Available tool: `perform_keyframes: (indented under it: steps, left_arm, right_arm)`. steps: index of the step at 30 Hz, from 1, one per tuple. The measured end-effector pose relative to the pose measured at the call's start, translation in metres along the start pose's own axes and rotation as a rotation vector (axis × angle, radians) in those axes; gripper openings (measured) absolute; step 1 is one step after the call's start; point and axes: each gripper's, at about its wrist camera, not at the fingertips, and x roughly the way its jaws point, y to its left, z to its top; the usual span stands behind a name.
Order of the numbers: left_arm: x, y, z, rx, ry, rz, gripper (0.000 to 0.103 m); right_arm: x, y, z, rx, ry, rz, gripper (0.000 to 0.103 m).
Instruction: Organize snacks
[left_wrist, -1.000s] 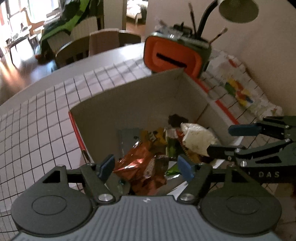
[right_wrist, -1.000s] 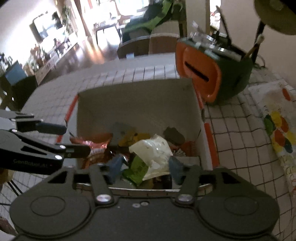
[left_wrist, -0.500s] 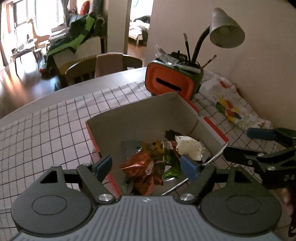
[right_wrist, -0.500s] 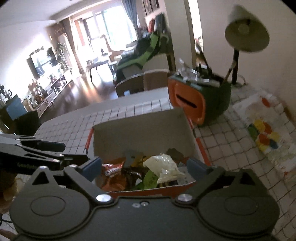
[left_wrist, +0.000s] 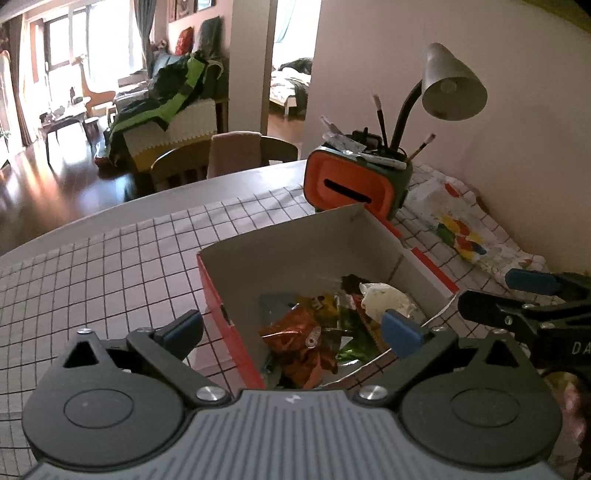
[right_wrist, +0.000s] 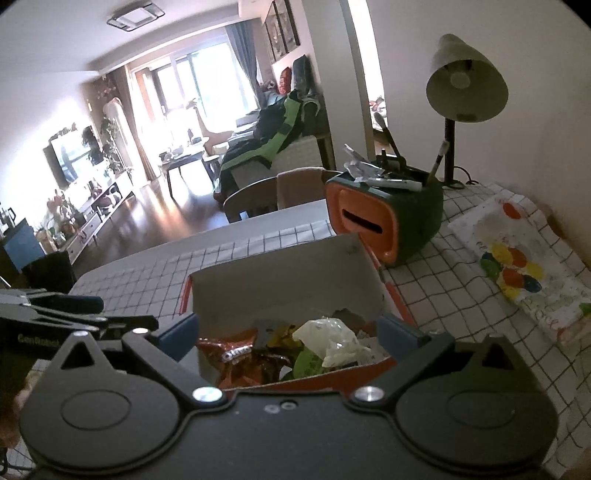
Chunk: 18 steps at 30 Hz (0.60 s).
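snacks: light, crinkly, slippery, pinch edges | box: stiff | left gripper, right gripper: just spread wide, empty

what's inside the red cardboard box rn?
Inside the red cardboard box: a pile of snack packets, among them an orange foil wrapper, a green packet and a crumpled white bag. Whatever lies beneath the pile is covered.
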Motion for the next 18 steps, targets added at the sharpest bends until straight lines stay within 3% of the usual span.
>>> perform_keyframes:
  steps: [18]
  left_arm:
    - [-0.0043, -0.0001, -0.0106, -0.002, 0.014, 0.032, 0.103]
  right_arm:
    - [-0.0099, 0.0097, -0.0081, 0.002, 0.000, 0.002, 0.103]
